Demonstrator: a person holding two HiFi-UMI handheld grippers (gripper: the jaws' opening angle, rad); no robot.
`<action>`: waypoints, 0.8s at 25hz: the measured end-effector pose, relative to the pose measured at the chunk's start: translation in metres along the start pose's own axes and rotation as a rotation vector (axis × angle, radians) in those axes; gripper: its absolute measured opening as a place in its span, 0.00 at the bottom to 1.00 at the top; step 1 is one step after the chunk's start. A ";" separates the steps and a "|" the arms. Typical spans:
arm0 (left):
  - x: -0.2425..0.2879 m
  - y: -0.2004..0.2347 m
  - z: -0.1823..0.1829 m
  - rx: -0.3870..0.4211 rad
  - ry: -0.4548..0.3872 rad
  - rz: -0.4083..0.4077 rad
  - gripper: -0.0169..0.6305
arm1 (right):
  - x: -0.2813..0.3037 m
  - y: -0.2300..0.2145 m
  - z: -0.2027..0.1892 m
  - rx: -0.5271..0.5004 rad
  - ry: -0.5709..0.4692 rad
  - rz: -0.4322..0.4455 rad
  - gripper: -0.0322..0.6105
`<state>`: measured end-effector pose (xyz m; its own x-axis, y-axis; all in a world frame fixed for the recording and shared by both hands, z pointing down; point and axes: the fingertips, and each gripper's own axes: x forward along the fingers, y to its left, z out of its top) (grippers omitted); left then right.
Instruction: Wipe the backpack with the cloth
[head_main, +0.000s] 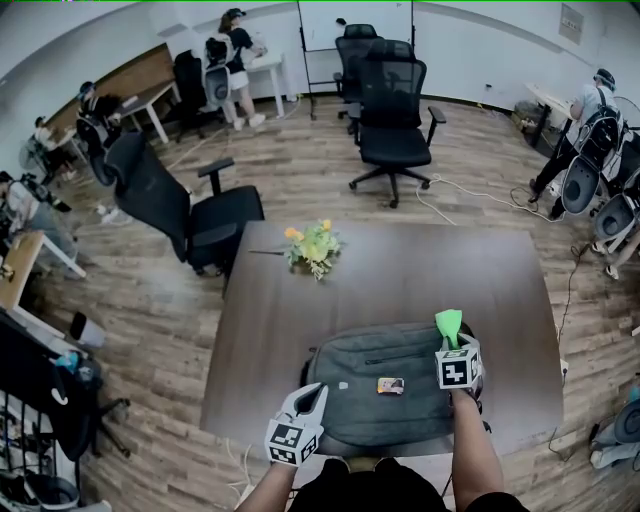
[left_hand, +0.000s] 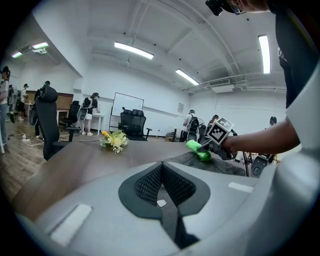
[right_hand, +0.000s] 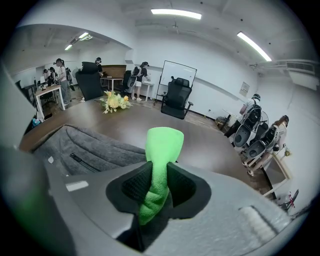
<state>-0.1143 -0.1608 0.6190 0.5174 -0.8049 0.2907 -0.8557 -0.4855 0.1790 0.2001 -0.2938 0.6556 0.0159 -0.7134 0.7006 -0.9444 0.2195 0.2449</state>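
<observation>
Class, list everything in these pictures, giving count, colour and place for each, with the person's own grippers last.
Table: one, dark brown, room centre.
Backpack: one, grey, flat on table's near edge.
Cloth: one, green, clamped upright over backpack's right end.
Flowers: one bunch, yellow, table's far left.
Office chairs: several, black, beyond table.
Whiteboard: one, white, far wall.
Left gripper: one, grey, shut, empty, by backpack's left end.
Right gripper: one, grey, shut on cloth.

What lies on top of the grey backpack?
A small colourful tag lies on the backpack; the right gripper holds the green cloth over its edge. Underneath is hidden.
</observation>
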 end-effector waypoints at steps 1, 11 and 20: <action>-0.001 0.001 0.000 -0.002 0.004 0.003 0.05 | -0.002 0.003 0.003 0.001 -0.008 0.006 0.19; -0.009 0.009 -0.002 -0.004 0.001 0.024 0.05 | -0.024 0.076 0.023 -0.003 -0.102 0.143 0.19; -0.020 0.015 -0.006 -0.015 -0.001 0.044 0.05 | -0.034 0.198 0.015 -0.054 -0.158 0.365 0.19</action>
<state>-0.1372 -0.1502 0.6215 0.4793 -0.8256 0.2978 -0.8775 -0.4444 0.1804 0.0075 -0.2364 0.6704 -0.3726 -0.6747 0.6371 -0.8597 0.5095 0.0369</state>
